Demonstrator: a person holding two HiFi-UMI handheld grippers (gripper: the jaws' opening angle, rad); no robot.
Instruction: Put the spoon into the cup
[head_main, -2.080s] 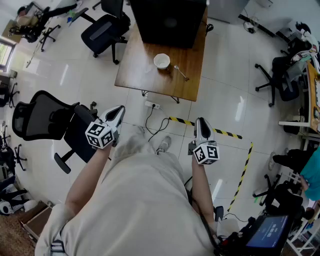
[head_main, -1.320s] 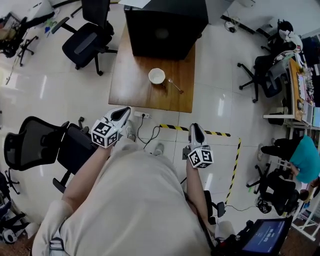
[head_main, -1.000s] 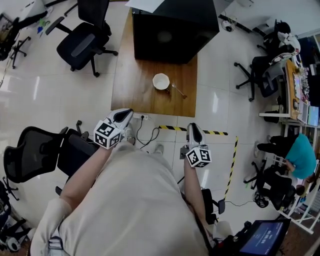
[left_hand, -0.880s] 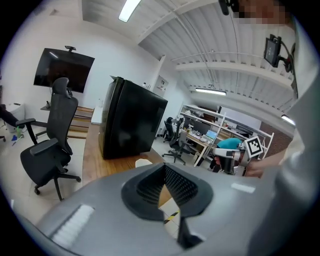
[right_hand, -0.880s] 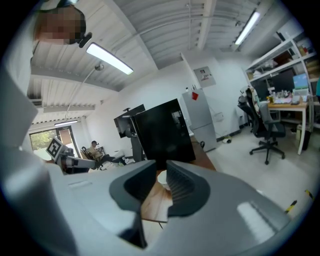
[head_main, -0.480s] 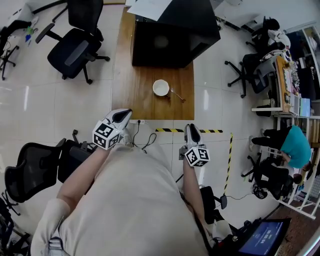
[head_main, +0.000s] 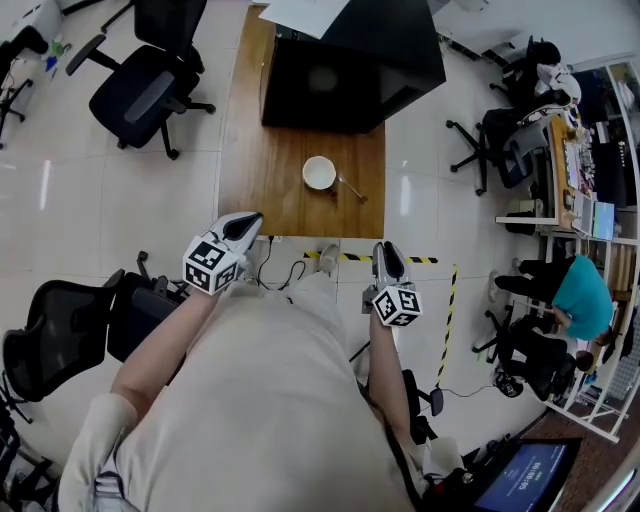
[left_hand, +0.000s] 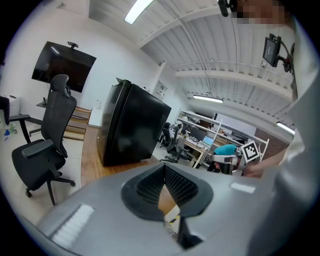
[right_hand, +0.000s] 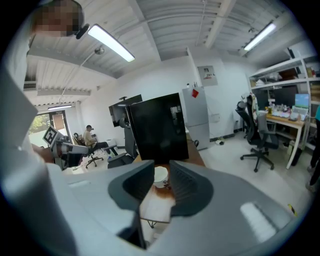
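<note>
The walk-in has closed the gap: the wooden table (head_main: 262, 170) now sits just ahead of both grippers, where a moment ago it was well out in front. That puts the reach within range, though nothing on it has been touched yet.

At the table's far end, beyond both grippers, stands the big black cabinet (head_main: 340, 60). The white cup (head_main: 319, 172) sits ahead of the right gripper (head_main: 385, 252) and slightly to its left, framed in the gap of its jaws in the right gripper view. The spoon (head_main: 352, 189) lies on the wood just right of the cup, almost straight ahead of that gripper, not yet in the cup.

The right jaws have just been opening and stand narrowly apart with nothing between them. The left gripper (head_main: 250, 220) has its tips together, empty. Both point forward and slightly down, short of the near edge.
</note>
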